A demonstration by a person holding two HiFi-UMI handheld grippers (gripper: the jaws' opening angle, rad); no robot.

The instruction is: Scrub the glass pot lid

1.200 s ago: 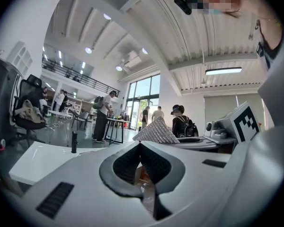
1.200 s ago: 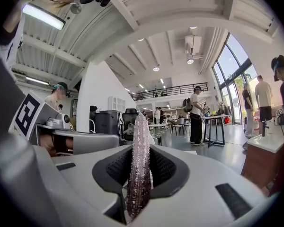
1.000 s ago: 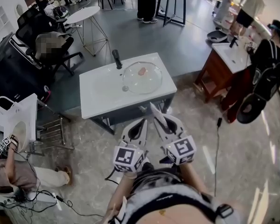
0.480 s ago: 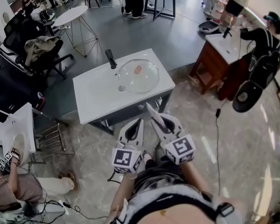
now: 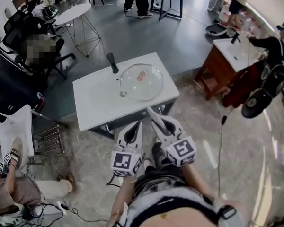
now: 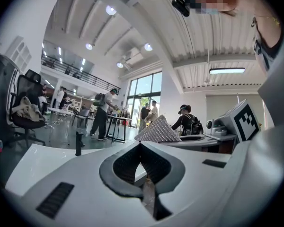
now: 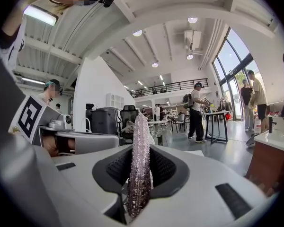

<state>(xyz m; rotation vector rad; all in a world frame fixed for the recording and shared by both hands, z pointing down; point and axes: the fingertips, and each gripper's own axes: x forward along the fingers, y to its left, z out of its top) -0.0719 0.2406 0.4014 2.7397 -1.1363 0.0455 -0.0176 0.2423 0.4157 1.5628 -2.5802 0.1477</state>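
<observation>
The glass pot lid, with a pinkish knob, lies over the basin of a white sink counter beside a black faucet. Both grippers hang side by side in front of the counter's near edge, short of the lid. My left gripper is shut with nothing between its jaws. Shut on a silvery scrub cloth, my right gripper has the cloth's tip poking out toward the counter. The left gripper view also shows that cloth, the faucet and the counter top.
A wooden vanity with its own sink stands to the right, with a person at it. At left are office chairs, a round white table, a metal rack, another basin and a seated person among floor cables.
Both grippers have moved together toward the sink counter, whose front edge now lies right at the right gripper's tip. Both grips look the same as before.
</observation>
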